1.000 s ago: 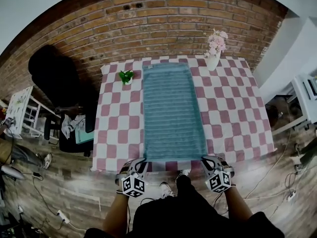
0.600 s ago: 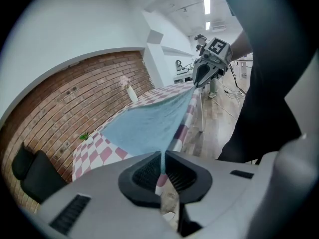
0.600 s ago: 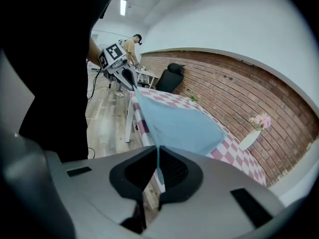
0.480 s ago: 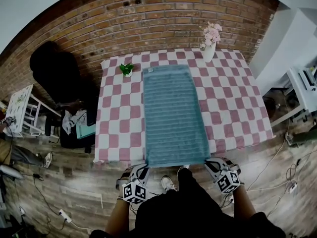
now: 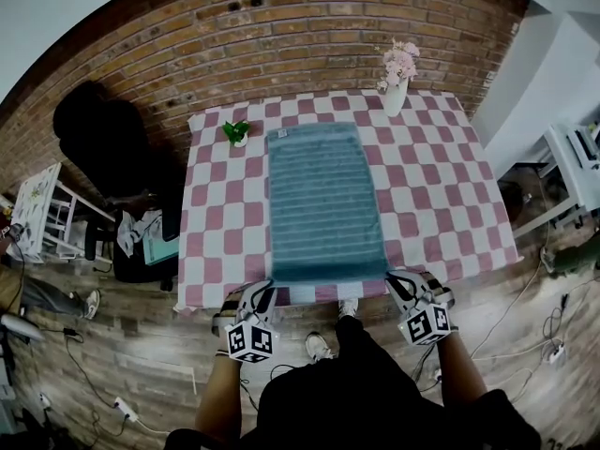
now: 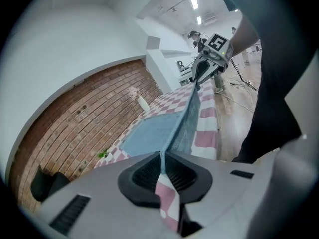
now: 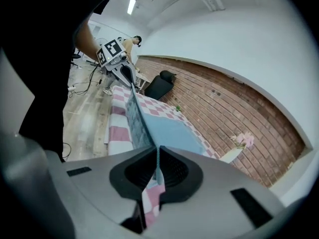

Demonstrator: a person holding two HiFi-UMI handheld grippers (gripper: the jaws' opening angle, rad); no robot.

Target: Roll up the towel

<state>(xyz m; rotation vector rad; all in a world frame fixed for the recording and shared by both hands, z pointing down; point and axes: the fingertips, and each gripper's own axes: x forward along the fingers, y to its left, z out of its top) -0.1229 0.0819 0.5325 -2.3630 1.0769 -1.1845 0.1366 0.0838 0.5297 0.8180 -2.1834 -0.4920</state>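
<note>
At the near edge of the surface (image 5: 441,223), the left hand-held gripper (image 5: 265,292) and right hand-held gripper (image 5: 398,282) are each clenched on a near corner of the towel (image 5: 323,200). A fold of checked cloth (image 6: 167,198) appears caught in both. The near hem hangs taut between them. Beyond it the towel lies flat, full length, toward the far edge. No turn is formed, so I judge that all the rolling remains.

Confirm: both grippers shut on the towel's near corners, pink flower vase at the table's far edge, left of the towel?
Wrong side: the head view shows the pink flower vase right of the towel, at the far edge of the table; the left gripper and right gripper are shut on its near corners.
</note>
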